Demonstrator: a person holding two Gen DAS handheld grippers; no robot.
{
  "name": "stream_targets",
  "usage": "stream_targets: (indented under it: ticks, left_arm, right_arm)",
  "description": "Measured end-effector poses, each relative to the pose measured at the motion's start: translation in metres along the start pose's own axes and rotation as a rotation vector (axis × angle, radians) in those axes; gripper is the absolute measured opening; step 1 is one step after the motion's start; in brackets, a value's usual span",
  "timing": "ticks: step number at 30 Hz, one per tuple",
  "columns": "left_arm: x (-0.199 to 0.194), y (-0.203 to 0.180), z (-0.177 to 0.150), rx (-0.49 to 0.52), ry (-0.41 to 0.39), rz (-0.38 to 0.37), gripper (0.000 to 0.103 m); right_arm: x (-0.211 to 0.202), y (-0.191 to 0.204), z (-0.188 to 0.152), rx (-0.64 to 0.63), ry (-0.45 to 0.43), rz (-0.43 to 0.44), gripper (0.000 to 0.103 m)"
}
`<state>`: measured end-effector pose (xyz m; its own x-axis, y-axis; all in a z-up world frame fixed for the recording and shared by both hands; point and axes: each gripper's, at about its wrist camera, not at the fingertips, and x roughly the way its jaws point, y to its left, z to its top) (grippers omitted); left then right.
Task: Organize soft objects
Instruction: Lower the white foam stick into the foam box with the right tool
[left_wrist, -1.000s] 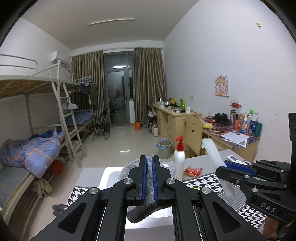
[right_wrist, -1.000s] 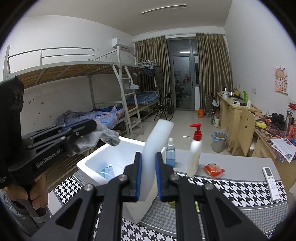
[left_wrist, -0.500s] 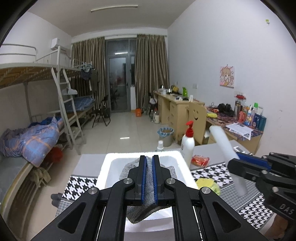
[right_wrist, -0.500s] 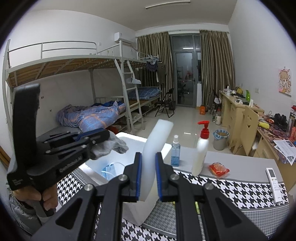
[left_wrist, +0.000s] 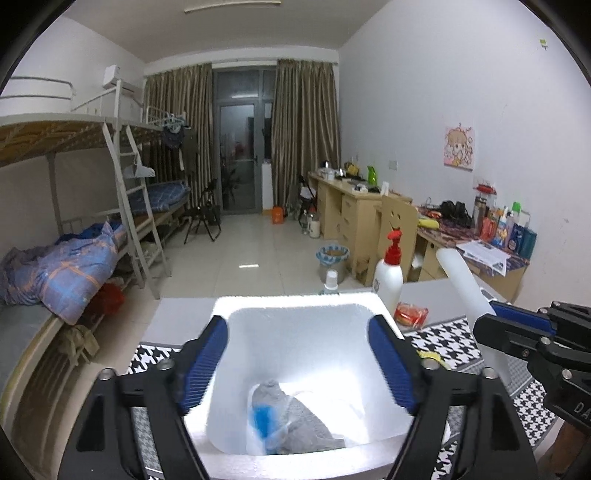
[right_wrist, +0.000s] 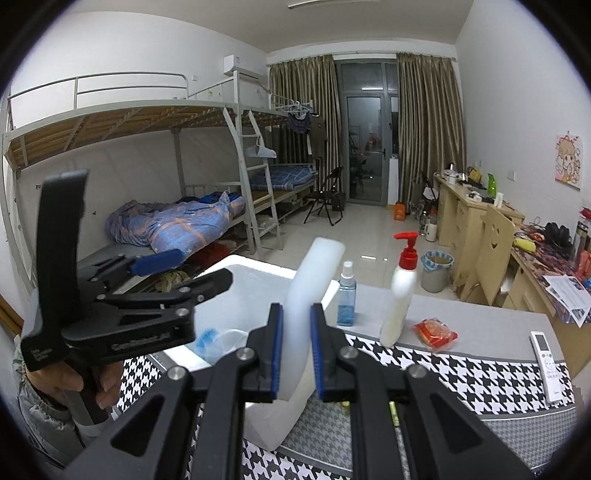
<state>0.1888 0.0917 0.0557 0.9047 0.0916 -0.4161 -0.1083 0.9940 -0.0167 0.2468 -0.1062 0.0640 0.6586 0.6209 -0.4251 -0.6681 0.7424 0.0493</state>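
Over the white foam box (left_wrist: 295, 317), at the left of the scene, the left gripper (left_wrist: 295, 363) hangs with its fingers (left_wrist: 201, 363) spread wide; they have just been opening, and nothing is between them. The grey cloth (left_wrist: 295, 424) lies on the box floor beside a clear bag with something blue in it. To the right, the right gripper (right_wrist: 296, 354) is clenched on the foam lid (right_wrist: 314, 291), held upright at the box's near corner.

Risks, as I judge them: the tilted lid could slip from the narrow pinch, or swing into the pump bottle (right_wrist: 399, 299) and spray bottle (right_wrist: 346, 295) just beyond and topple them.

Only the left wrist view looks down into the box and shows the cloth. Only the right wrist view shows the hand (right_wrist: 70, 384) on the left gripper's handle, the remote (right_wrist: 548, 365) on the desk (right_wrist: 480, 325) and the grip on the lid.
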Motion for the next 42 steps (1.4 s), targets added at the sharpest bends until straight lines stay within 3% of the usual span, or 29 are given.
stream_targets:
  ticks: [6, 16, 42]
  left_arm:
    - [-0.010, 0.005, 0.004, -0.021, -0.054, 0.040, 0.102]
    - [-0.028, 0.016, 0.004, -0.049, -0.101, 0.113, 0.102]
    - [-0.048, 0.034, -0.010, -0.060, -0.135, 0.181, 0.102]
  right_arm:
    - [0.000, -0.001, 0.000, 0.003, -0.001, -0.004, 0.018]
    - [0.005, 0.007, 0.006, -0.008, 0.002, 0.011, 0.018]
    - [0.026, 0.033, 0.013, -0.029, 0.014, 0.075, 0.018]
